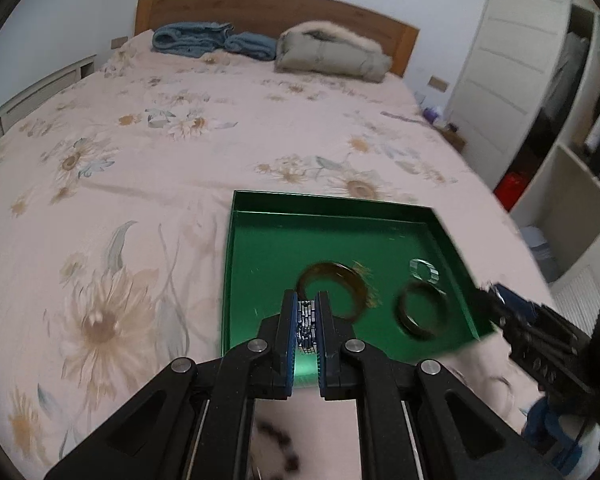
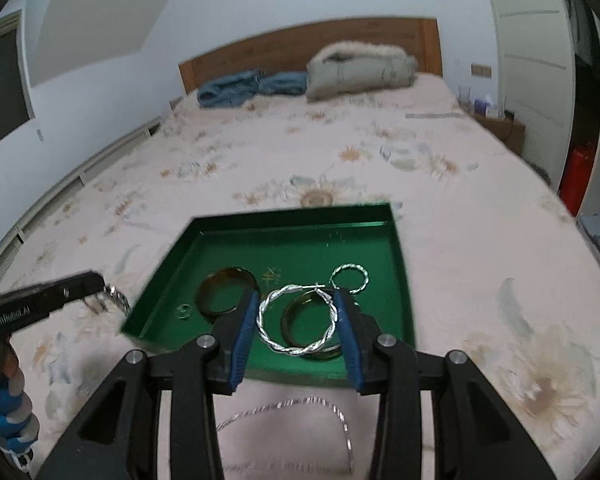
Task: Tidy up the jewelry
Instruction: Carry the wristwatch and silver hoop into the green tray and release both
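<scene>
In the left wrist view my left gripper (image 1: 306, 296) is shut on a silver link bracelet (image 1: 307, 320), held over the near edge of a green tray (image 1: 300, 248). In the tray lie an amber bangle (image 1: 358, 288), a dark bangle (image 1: 420, 334) and a silver hoop (image 1: 433, 272). The right wrist view shows my right gripper (image 2: 296, 298) shut on a twisted silver hoop (image 2: 292, 350) above the tray (image 2: 300, 248). Under the hoop sits the dark bangle (image 2: 286, 322). The left gripper (image 2: 96, 280) hovers at the tray's left with the bracelet (image 2: 116, 298) hanging from it.
The tray rests on a floral bedspread (image 1: 140, 160). A silver chain (image 2: 300, 404) lies on the bed just before the tray, and dark beads (image 1: 276, 440) show below my left gripper. Folded clothes (image 1: 332, 52) lie by the headboard. Shelves (image 1: 572, 184) stand to the right.
</scene>
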`<state>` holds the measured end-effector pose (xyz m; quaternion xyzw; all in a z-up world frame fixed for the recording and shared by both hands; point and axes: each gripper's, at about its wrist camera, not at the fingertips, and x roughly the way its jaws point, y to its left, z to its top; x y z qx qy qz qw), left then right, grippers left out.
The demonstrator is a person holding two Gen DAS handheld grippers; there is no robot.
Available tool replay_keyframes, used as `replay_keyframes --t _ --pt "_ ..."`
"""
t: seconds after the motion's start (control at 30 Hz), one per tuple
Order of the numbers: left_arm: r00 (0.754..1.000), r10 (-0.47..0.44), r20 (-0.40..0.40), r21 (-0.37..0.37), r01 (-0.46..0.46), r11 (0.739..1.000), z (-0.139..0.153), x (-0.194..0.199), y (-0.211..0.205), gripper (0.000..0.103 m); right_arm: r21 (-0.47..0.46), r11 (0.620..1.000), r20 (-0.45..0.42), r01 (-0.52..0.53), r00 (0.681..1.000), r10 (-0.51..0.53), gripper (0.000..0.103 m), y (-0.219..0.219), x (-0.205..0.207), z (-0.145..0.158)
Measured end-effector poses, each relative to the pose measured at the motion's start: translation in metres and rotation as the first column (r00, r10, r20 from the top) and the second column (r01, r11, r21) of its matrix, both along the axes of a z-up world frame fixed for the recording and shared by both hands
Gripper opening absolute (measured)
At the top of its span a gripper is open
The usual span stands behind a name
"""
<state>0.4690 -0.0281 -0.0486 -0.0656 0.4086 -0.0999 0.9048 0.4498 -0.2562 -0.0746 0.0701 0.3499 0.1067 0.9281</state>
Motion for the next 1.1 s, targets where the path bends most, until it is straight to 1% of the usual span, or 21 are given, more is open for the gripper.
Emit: replay_keyframes --t 0.1,0.23,0.3,0.4,0.5,0.6,0.67,0.73,0.8,0.87,0.9,1.0,1.07,1.1 --pt "0.999 0.024 -0.030 0.025 -0.023 0.999 -0.017 0.032 -0.004 0.008 -0.007 1.000 -0.038 -0.004 0.999 0.004 0.037 0.004 0.021 -0.019" --pt "0.996 0.054 -0.072 0.061 -0.049 0.997 -0.043 0.061 -0.007 0.008 -0.009 1.000 -0.088 -0.017 0.996 0.016 0.037 0.006 0.046 -0.043" --pt "0.993 0.064 -0.094 0.069 -0.057 0.996 -0.053 0.070 -0.008 0.008 -0.032 0.999 -0.110 -0.032 0.994 0.028 0.037 0.010 0.054 -0.054" --pt "0.990 0.079 -0.120 0.079 -0.070 0.994 -0.064 0.078 -0.006 0.008 -0.050 0.998 -0.128 -0.034 0.991 0.028 0.037 0.012 0.058 -0.065" --pt "0.988 0.089 -0.125 0.098 -0.077 0.992 -0.071 0.080 -0.006 0.008 -0.080 0.996 -0.139 -0.040 0.990 0.029 0.037 0.014 0.060 -0.074" --pt "0.987 0.097 -0.126 0.109 -0.083 0.991 -0.075 0.079 -0.007 0.008 -0.093 0.995 -0.129 -0.041 0.991 0.029 0.038 0.015 0.058 -0.077" --pt "0.986 0.098 -0.133 0.103 -0.085 0.991 -0.077 0.079 -0.007 0.008 -0.092 0.995 -0.129 -0.042 0.991 0.030 0.038 0.015 0.059 -0.077" --pt "0.987 0.100 -0.128 0.110 -0.087 0.990 -0.076 0.078 -0.007 0.009 -0.092 0.995 -0.129 -0.044 0.991 0.032 0.039 0.015 0.058 -0.076" --pt "0.988 0.090 -0.124 0.100 -0.078 0.992 -0.074 0.077 -0.006 0.012 -0.086 0.995 -0.132 -0.044 0.991 0.033 0.042 0.014 0.057 -0.075" --pt "0.989 0.088 -0.117 0.085 -0.079 0.993 -0.068 0.073 -0.004 0.022 -0.085 0.995 -0.130 -0.042 0.991 0.030 0.044 0.012 0.055 -0.072" --pt "0.990 0.088 -0.110 0.079 -0.079 0.994 -0.064 0.070 -0.002 0.025 -0.085 0.996 -0.127 -0.038 0.992 0.027 0.044 0.010 0.053 -0.069" --pt "0.993 0.084 -0.080 0.076 -0.078 0.994 -0.047 0.055 0.002 0.028 -0.079 0.997 -0.109 -0.022 0.994 0.013 0.045 0.005 0.045 -0.056" --pt "0.995 0.081 -0.054 0.078 -0.076 0.994 -0.033 0.039 0.003 0.035 -0.076 0.997 -0.090 -0.013 0.996 0.006 0.045 0.001 0.036 -0.043" --pt "0.996 0.079 -0.033 0.081 -0.076 0.994 -0.023 0.027 0.003 0.036 -0.074 0.997 -0.078 -0.010 0.997 0.004 0.045 -0.001 0.029 -0.035"
